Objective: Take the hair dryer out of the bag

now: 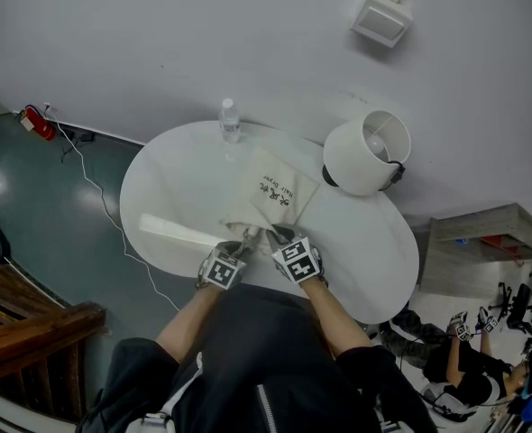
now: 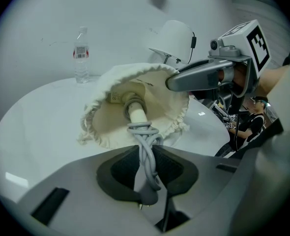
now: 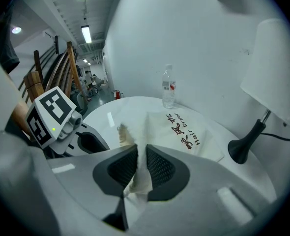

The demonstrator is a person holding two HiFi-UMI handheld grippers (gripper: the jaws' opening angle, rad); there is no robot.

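The left gripper (image 1: 245, 239) has its jaws clamped on the dryer's bundled grey cord (image 2: 146, 146). Just ahead of those jaws the cord runs up to the dryer (image 2: 135, 111), whose pale handle end sits in the open mouth of the bag (image 2: 105, 124). The rest of the dryer is inside the bag.

The right gripper (image 1: 275, 235) has its jaws clamped on a fold of the bag's rim, and the cloth hangs down between them. Ahead of the right jaws the bag lies on the tabletop (image 1: 171, 192) with its print facing up. A bottle (image 3: 168, 88) stands beyond the bag, and a lamp (image 3: 275, 68) stands off to the right. The two grippers sit side by side at the bag's mouth.
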